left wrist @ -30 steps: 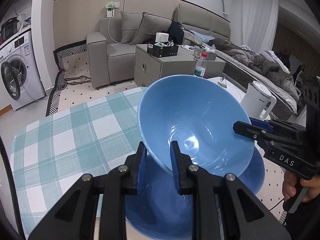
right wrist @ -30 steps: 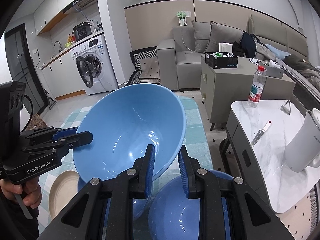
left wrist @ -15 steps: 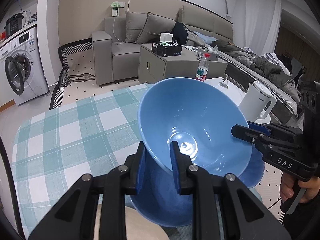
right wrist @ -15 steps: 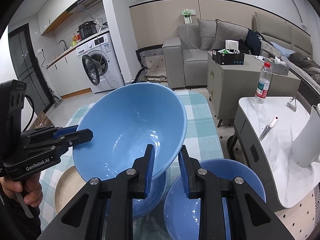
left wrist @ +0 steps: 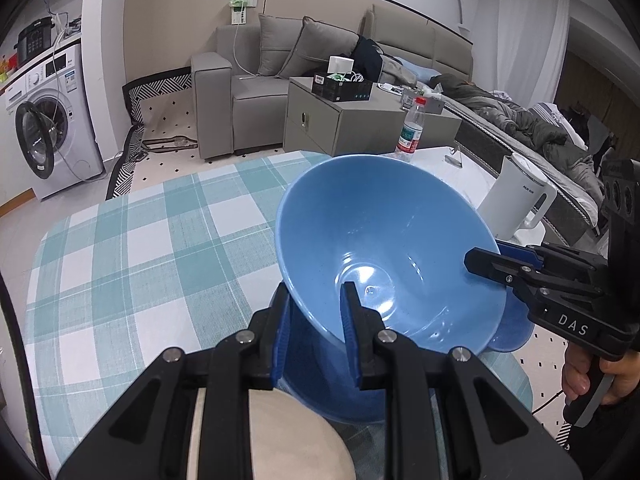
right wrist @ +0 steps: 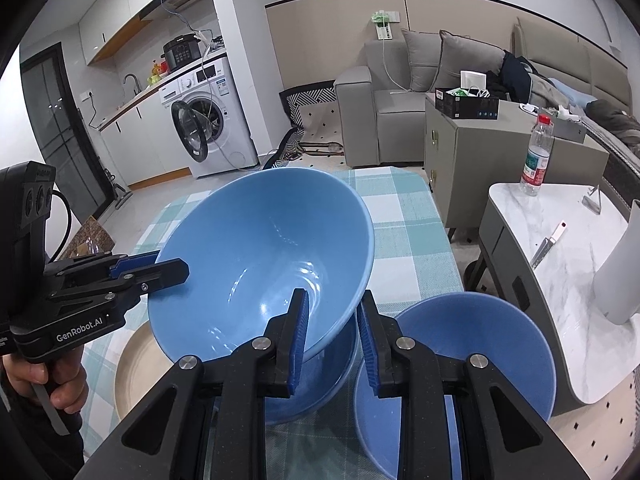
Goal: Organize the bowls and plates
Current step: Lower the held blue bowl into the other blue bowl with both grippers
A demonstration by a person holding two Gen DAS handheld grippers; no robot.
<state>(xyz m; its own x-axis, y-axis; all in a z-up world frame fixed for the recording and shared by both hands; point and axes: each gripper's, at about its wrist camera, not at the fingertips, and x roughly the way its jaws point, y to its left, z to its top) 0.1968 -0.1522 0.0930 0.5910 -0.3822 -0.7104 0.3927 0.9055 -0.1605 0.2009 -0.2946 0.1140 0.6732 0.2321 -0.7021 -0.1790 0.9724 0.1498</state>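
Note:
A large blue bowl (left wrist: 384, 256) (right wrist: 260, 256) hangs tilted above the table, carried by both grippers at opposite points of its rim. My left gripper (left wrist: 316, 300) (right wrist: 168, 268) is shut on the rim nearest its camera. My right gripper (right wrist: 332, 300) (left wrist: 492, 256) is shut on the opposite rim. Directly under the held bowl sits another blue bowl (left wrist: 320, 380) (right wrist: 320, 380). A second blue bowl (right wrist: 480, 360) (left wrist: 514, 328) stands to its right. A beige plate (right wrist: 136, 364) (left wrist: 280, 440) lies to the left, partly hidden by the grippers.
The table carries a teal and white checked cloth (left wrist: 140, 260) (right wrist: 408, 232). Beside it on the right stands a marble side table (right wrist: 560, 248) with a white kettle (left wrist: 516, 200), a water bottle (right wrist: 536, 156) and a knife (right wrist: 548, 244). A hand (right wrist: 60, 384) holds each gripper.
Both grippers have carried the bowl back toward the near side of the table, over the lower blue bowl. The beige plate has come into the left wrist view.

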